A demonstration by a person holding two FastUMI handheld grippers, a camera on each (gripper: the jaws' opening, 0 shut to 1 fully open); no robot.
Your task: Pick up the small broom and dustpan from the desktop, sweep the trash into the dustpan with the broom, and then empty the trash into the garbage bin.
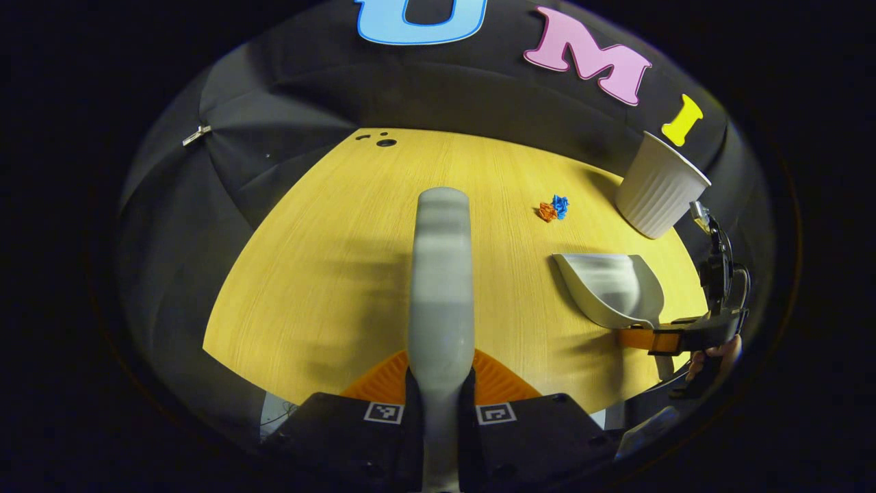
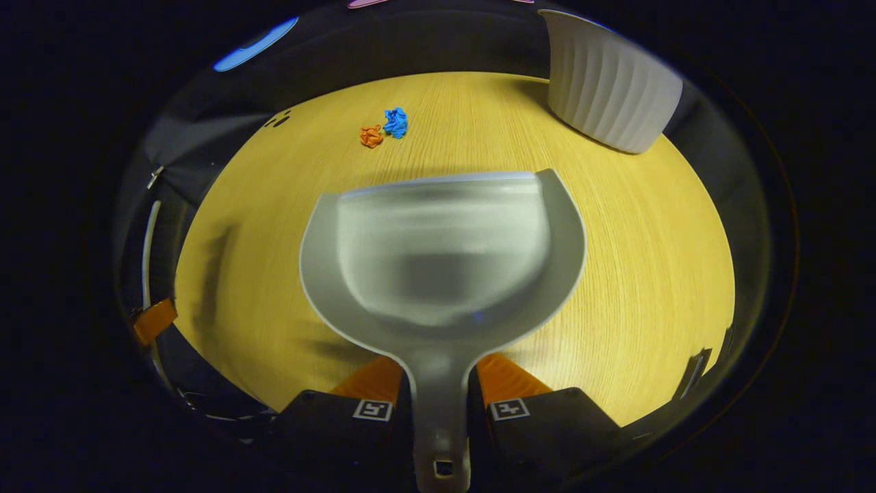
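Two tools are in your grippers above a wide yellow wooden desktop (image 1: 328,274). At its far right edge stands the ribbed white garbage bin (image 2: 606,89), tilted in the fisheye view. In the right gripper view, your right gripper (image 2: 438,390) pinches the handle of the grey dustpan (image 2: 441,253), both fingers pressed against it, the pan's open mouth facing away across the desk. In the left gripper view, your left gripper (image 1: 441,383) clamps the grey broom (image 1: 441,274), which points forward and looks motion-blurred. The trash, a crumpled blue scrap (image 2: 395,122) touching an orange scrap (image 2: 371,135), lies on the desk beyond the dustpan, left of the bin.
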